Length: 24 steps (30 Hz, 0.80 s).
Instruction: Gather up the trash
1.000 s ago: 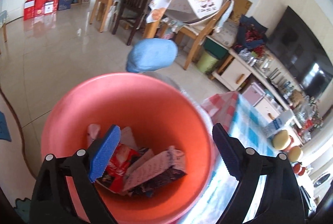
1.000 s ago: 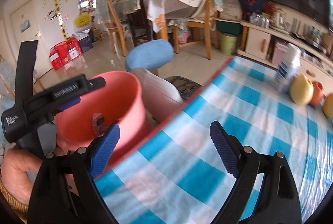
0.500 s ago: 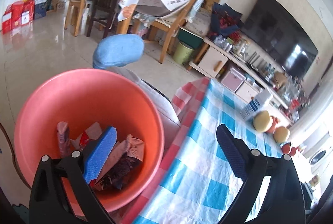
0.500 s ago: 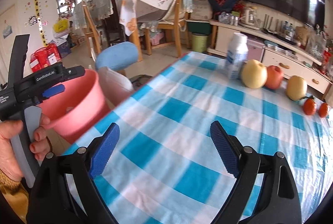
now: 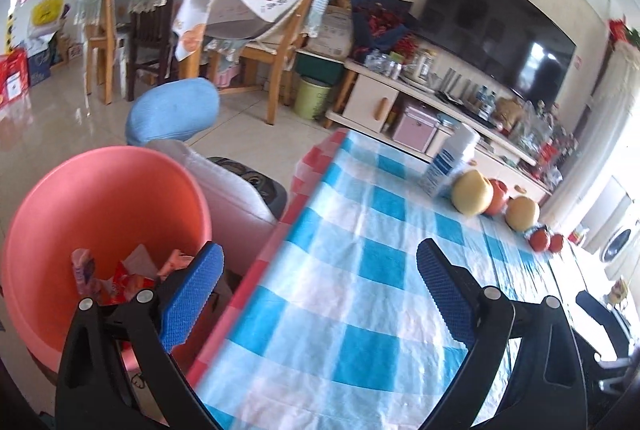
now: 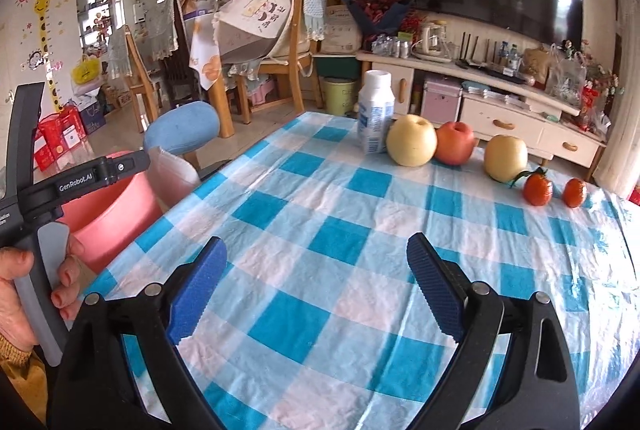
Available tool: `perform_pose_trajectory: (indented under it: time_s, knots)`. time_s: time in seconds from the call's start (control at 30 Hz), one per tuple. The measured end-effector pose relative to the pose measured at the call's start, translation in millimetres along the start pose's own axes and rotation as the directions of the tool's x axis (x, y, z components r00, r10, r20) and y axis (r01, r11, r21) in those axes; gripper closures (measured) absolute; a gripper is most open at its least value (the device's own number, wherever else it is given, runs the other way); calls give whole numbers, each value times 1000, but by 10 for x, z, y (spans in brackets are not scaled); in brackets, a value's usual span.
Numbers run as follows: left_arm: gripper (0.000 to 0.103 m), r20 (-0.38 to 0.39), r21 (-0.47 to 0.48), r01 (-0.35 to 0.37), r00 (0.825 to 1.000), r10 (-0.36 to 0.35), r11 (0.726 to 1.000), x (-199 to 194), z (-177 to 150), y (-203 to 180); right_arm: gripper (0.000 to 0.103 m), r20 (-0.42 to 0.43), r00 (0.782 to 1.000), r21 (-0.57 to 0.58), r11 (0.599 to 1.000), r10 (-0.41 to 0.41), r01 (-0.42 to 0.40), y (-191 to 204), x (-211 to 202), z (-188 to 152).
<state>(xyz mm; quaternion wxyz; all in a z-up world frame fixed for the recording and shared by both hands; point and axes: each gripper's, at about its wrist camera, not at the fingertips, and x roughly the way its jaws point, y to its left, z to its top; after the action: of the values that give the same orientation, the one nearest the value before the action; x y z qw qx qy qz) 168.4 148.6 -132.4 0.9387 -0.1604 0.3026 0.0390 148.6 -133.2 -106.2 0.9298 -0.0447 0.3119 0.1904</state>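
A pink bucket [image 5: 100, 198] stands beside the table's left edge and holds several crumpled wrappers [image 5: 120, 274]. It also shows in the right wrist view [image 6: 108, 214]. My left gripper [image 5: 320, 282] is open and empty, above the table edge, to the right of the bucket. My right gripper [image 6: 316, 278] is open and empty over the blue checked tablecloth [image 6: 340, 230]. The left gripper's body [image 6: 60, 186] shows at the left of the right wrist view, held in a hand.
At the table's far side stand a white bottle [image 6: 374, 112], two yellow pears [image 6: 412, 140], a red apple [image 6: 456, 143] and two small oranges [image 6: 538, 188]. A blue-cushioned chair [image 5: 172, 112] and a white bag [image 5: 228, 190] stand behind the bucket.
Both grippers have swung to the right, away from the bucket and toward the table. The bucket has slid to the left of both views. More of the tablecloth and fruit shows.
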Motion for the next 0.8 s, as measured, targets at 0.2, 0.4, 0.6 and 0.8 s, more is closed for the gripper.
perform_pose_trajectory:
  time_s: [0.2, 0.4, 0.6, 0.8]
  knots:
    - [7, -9, 82, 31, 999, -30, 996, 18, -98, -337, 8, 28, 999, -14, 999, -47, 47, -166, -79, -70]
    - [6, -9, 180, 33, 999, -32, 983, 15, -239, -686, 7, 55, 996, -1, 997, -71, 71, -341, -183, -102]
    - [6, -17, 278, 23, 1000, -18, 960, -3, -423, -1055, 7, 79, 991, 5, 994, -110, 110, -525, -293, -158]
    - [6, -15, 348, 25, 1000, -21, 937, -89, -608, -1376, 7, 117, 983, 8, 990, -141, 141, -681, -440, -168]
